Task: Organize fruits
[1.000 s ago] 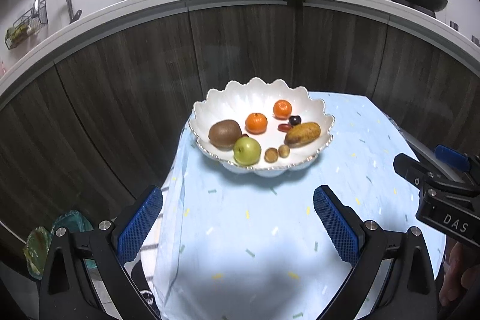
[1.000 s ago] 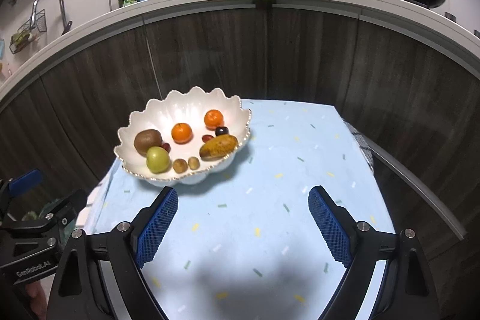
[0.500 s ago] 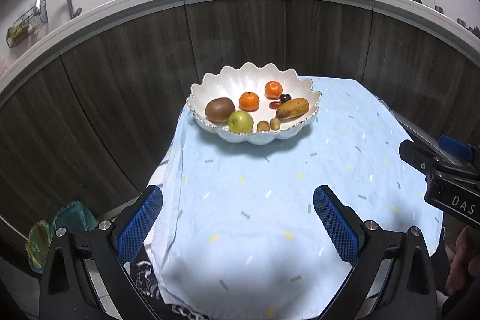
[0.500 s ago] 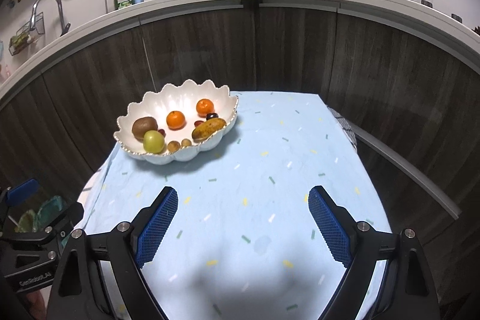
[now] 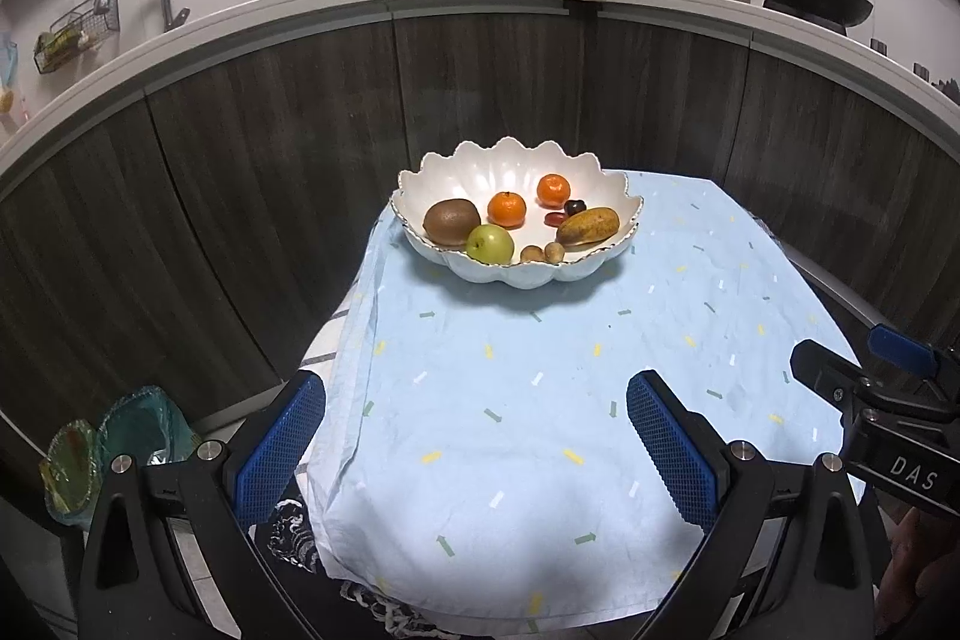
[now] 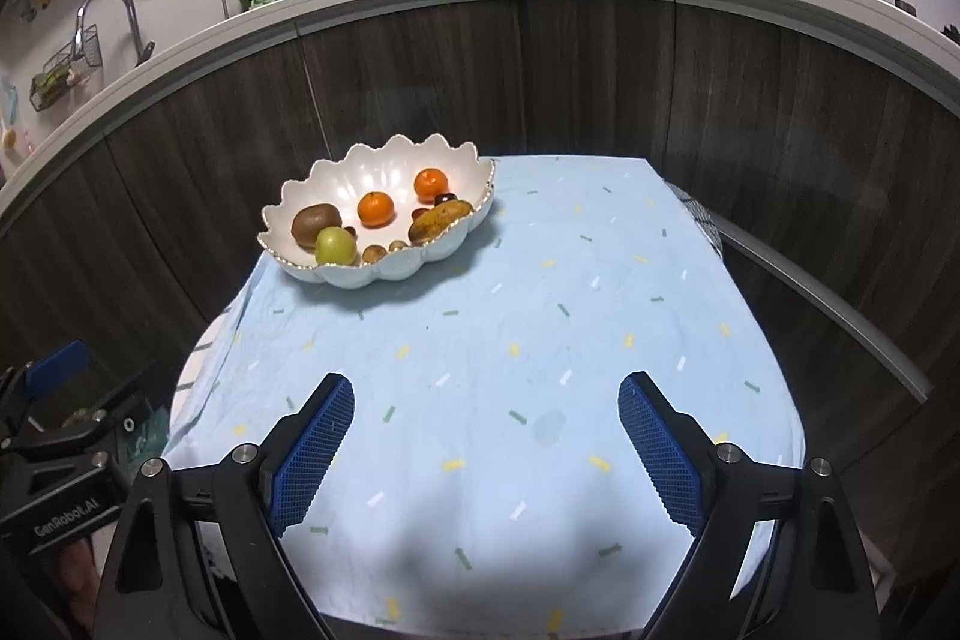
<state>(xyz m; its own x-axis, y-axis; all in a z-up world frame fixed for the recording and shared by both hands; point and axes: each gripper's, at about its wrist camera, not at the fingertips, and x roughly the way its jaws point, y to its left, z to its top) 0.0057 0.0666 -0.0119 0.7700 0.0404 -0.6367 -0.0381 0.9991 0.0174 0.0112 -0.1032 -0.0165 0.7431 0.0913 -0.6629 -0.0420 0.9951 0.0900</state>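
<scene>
We find the left gripper point(image 5: 477, 451) with its jaws spread wide and nothing between them, held over the near part of the blue tablecloth point(image 5: 540, 388). The right gripper point(image 6: 486, 451) stands likewise spread and empty.

Well ahead of both grippers, at the far left part of the cloth, sits the scalloped white bowl point(image 5: 498, 163). Left to right inside it, we note a kiwi point(image 5: 450, 222), a green apple point(image 5: 490, 244), an orange point(image 5: 507, 209), two small brown fruits point(image 5: 542, 253) near the front rim, a second orange point(image 5: 553, 191), a dark plum point(image 5: 575, 207) beside a small red fruit point(image 5: 554, 219), and a long yellow-brown fruit point(image 5: 588, 226). From the right gripper the bowl lies ahead and to the left.

We see no fruit on the cloth outside the bowl. Our judgement: the gathering looks complete, with nothing evident left to do.
</scene>
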